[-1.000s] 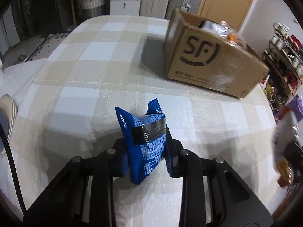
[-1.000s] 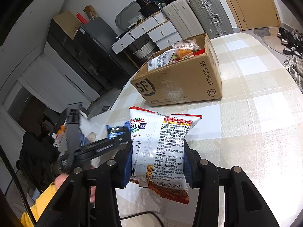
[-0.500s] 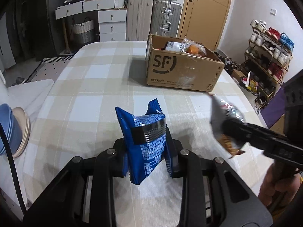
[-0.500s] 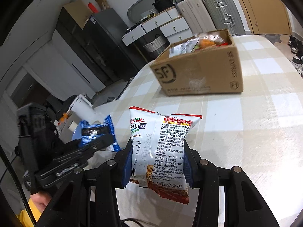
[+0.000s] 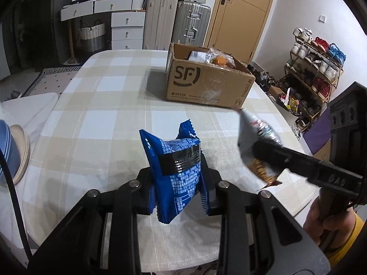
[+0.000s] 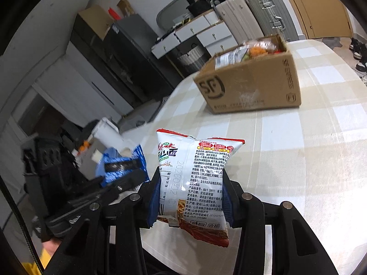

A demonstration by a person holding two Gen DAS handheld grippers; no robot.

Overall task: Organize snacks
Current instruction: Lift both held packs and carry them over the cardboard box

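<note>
Left gripper (image 5: 179,183): fingers clamped on blue snack packet (image 5: 176,169), held upright above bench (image 5: 96,123). Right gripper (image 6: 190,197): fingers pinch white noodle-snack bag (image 6: 192,178). Cardboard box (image 5: 206,84) well beyond both.

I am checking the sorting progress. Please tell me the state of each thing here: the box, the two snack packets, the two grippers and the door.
Cardboard box: open on top, upright on the table, snacks inside.
Blue packet: sealed, off the table, clamped.
White noodle packet: sealed, off the table, clamped.
Left gripper: shut on the blue packet.
Right gripper: shut on the white noodle packet.
Door: closed.
</note>
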